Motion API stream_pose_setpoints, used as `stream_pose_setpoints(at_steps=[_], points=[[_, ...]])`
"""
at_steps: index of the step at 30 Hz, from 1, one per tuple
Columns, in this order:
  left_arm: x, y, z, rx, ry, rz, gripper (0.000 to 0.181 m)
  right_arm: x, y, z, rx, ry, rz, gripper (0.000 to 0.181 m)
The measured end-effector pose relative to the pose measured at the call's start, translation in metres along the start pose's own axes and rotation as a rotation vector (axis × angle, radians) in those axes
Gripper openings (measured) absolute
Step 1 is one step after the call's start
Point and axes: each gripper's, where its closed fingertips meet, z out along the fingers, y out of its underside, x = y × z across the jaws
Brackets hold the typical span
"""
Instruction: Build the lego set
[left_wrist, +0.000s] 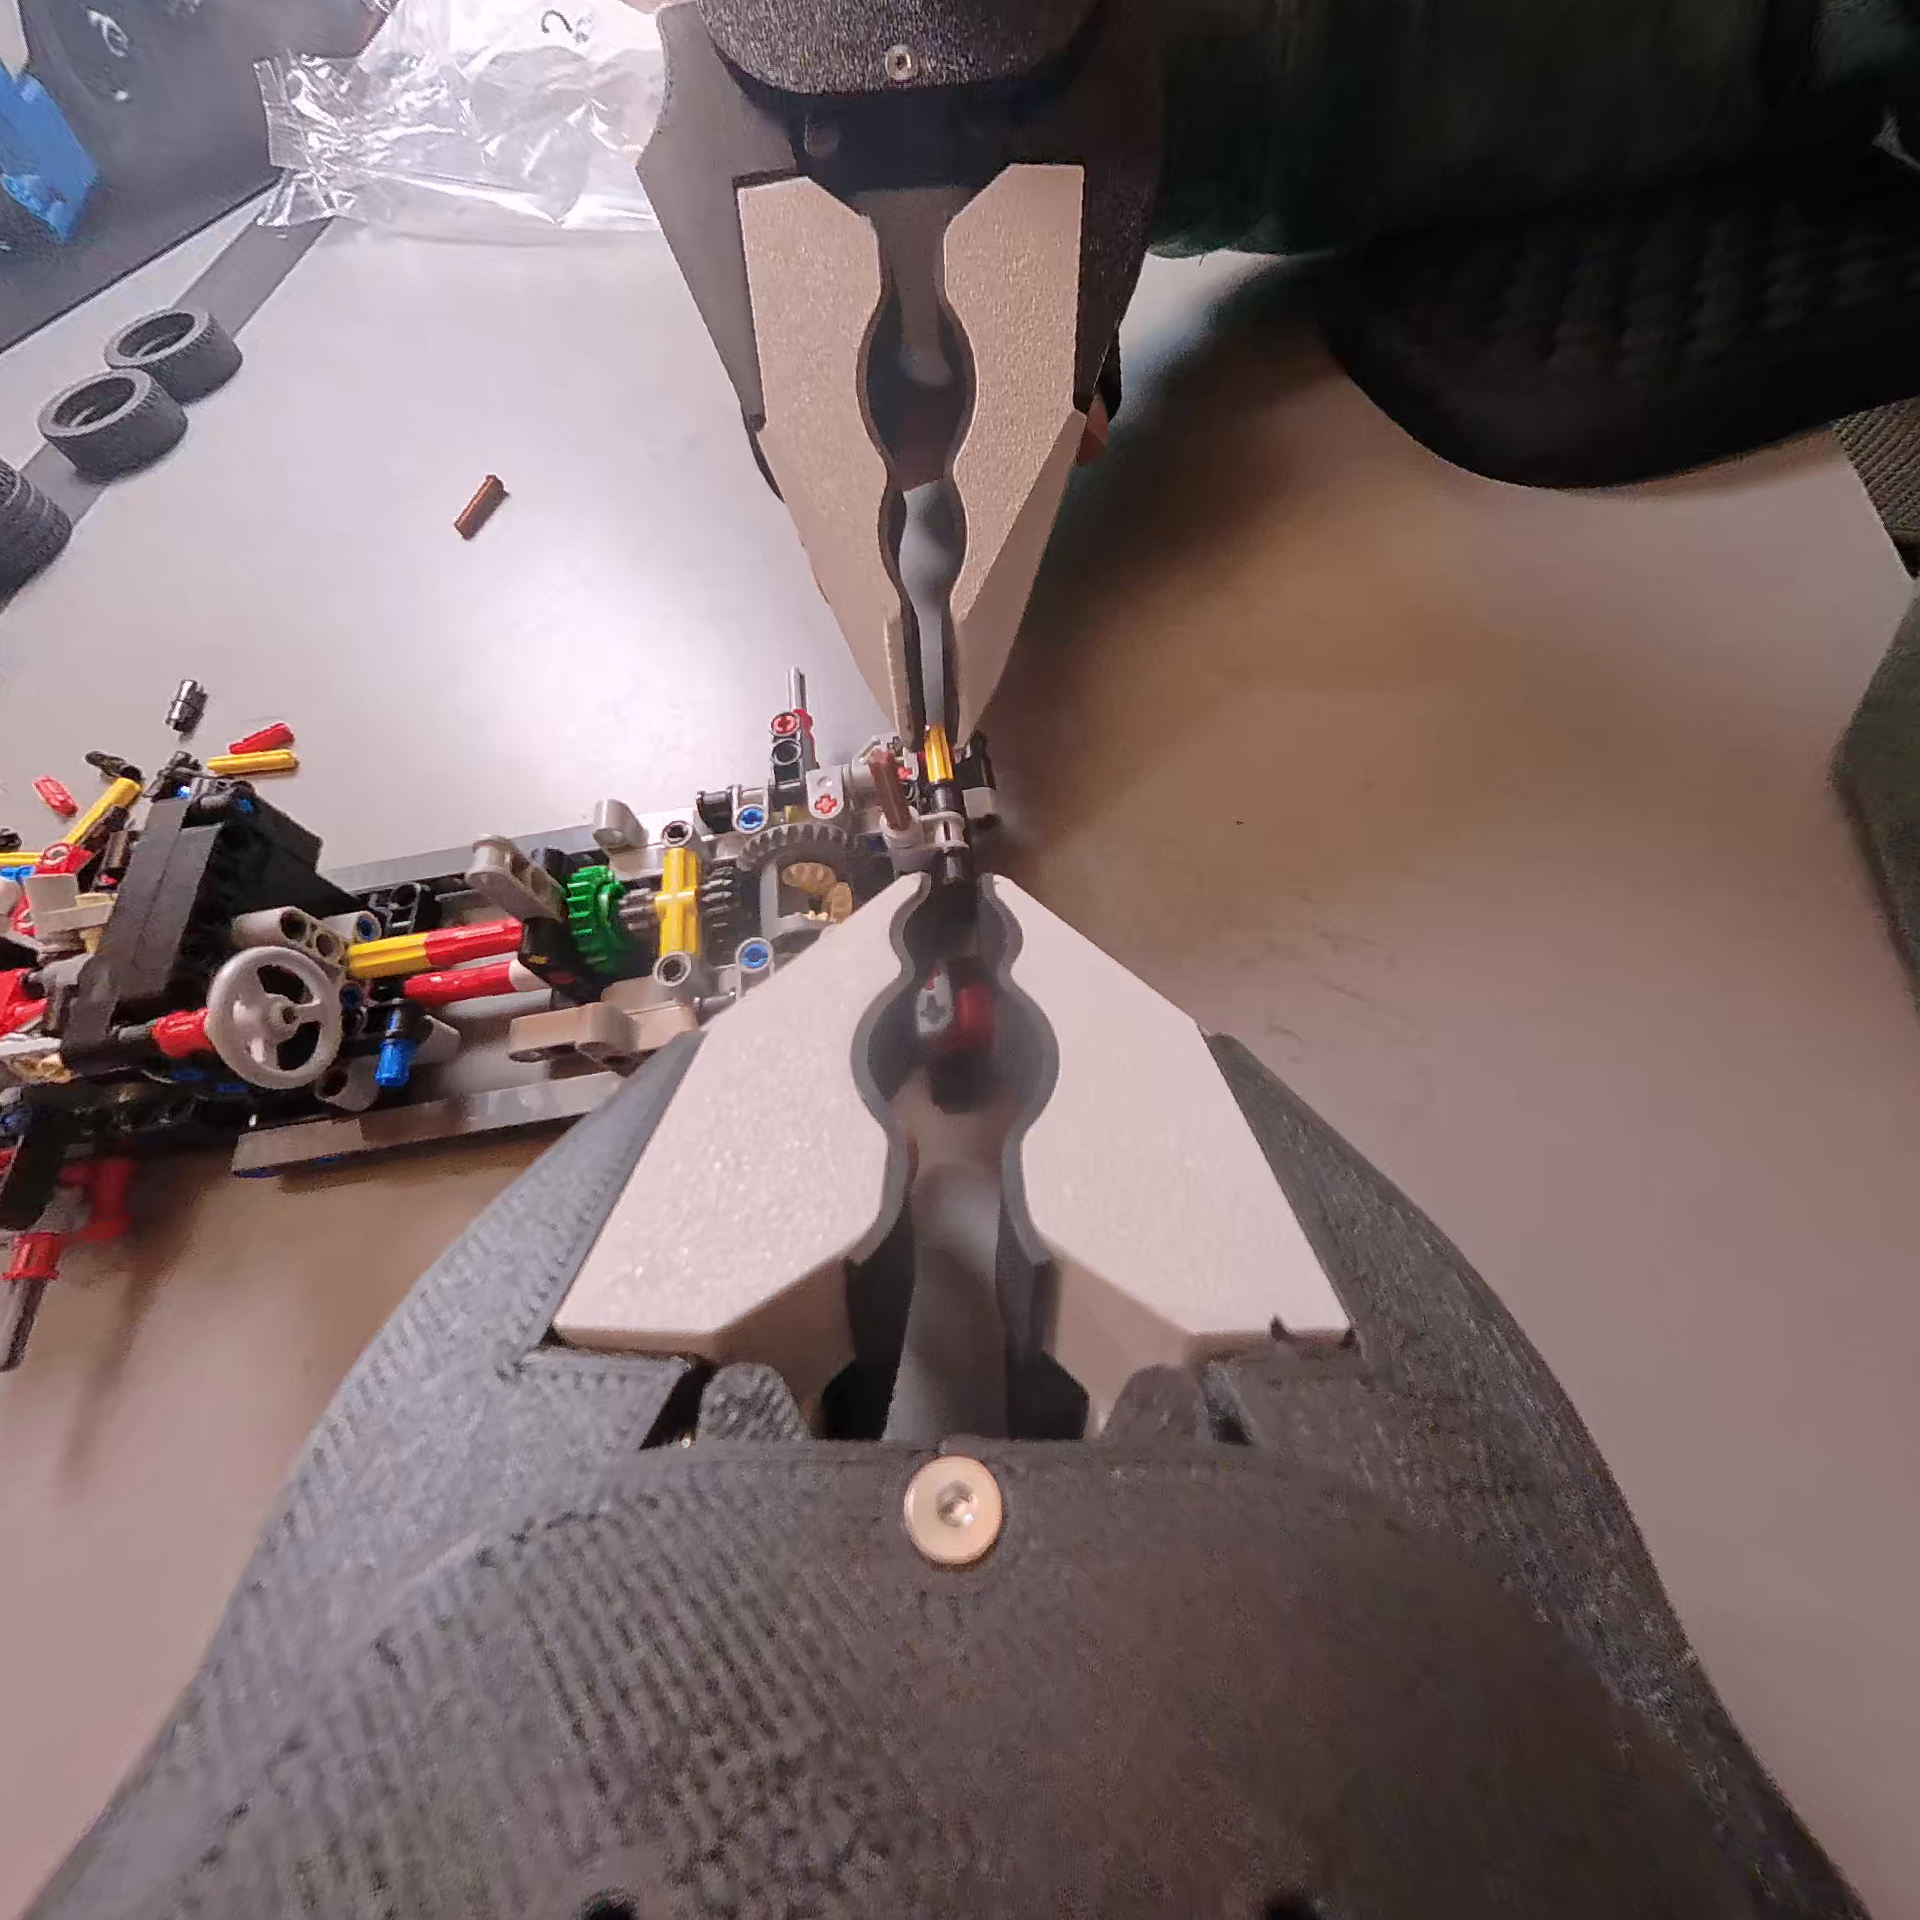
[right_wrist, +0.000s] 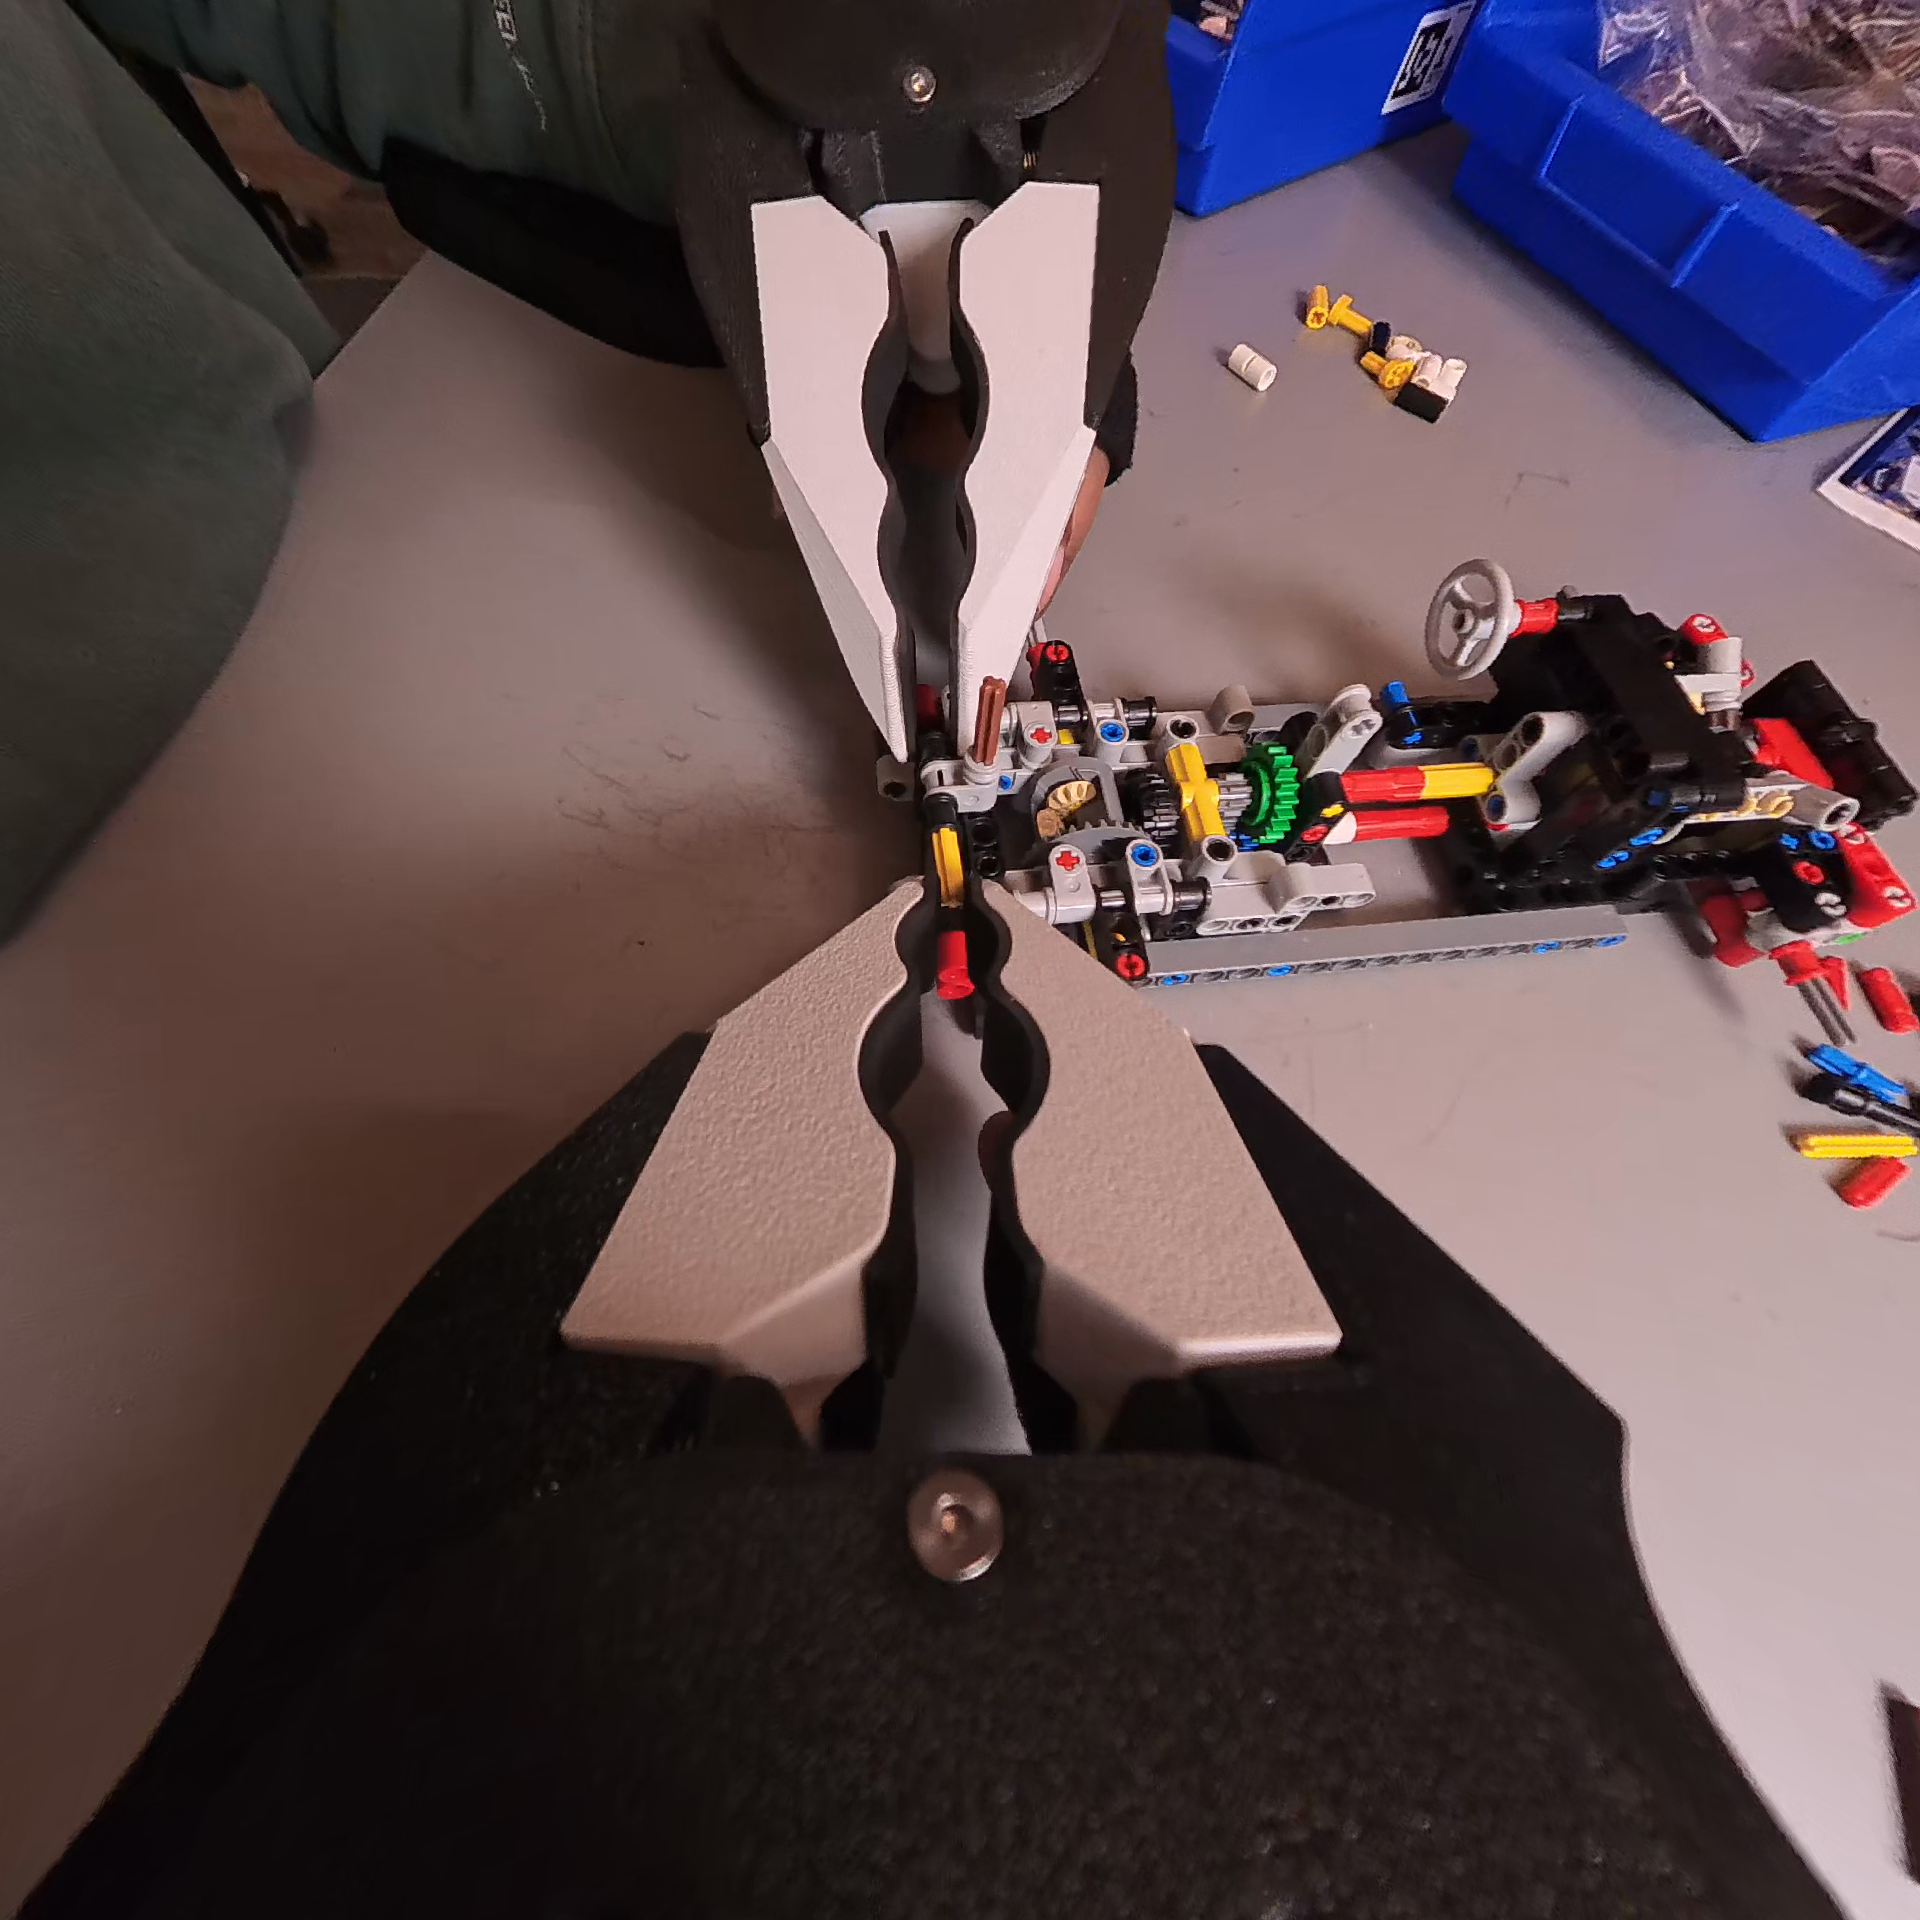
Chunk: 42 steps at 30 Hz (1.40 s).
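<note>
Lego chassis (left_wrist: 499, 935) lies flat on the pale tabletop (left_wrist: 1455, 935), reaching left from the two meeting claws in the left wrist view. It looks partly built: gears, a green cog (left_wrist: 594, 914), a grey steering wheel (left_wrist: 272, 1016) and red and yellow axles are seated, yet the rubber tyres (left_wrist: 140, 390) sit well apart, unmounted, and loose pins and a brown axle (left_wrist: 479, 506) remain near it. The left gripper (left_wrist: 956, 894), matte grey with scalloped inner faces, is clenched on the model's rear end. Opposite it, the right gripper (left_wrist: 930, 717) pinches a yellow-and-black shock absorber (left_wrist: 938, 774).

In the right wrist view the chassis extends right. The right gripper closes on the glossy yellow shock absorber with its red end at the model's rear corner. Blue bins (right_wrist: 1714, 239) hold more parts, so by this evidence much building is left.
</note>
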Motion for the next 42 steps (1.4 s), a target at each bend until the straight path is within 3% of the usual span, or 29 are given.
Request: stream_pose_setpoints(at_steps=[42], points=[[-0.0022,-0.0017,0.0029,-0.011,0.011,0.003,0.005,0.0027,-0.0031,0.005,0.009,-0.008,-0.02,0.002]])
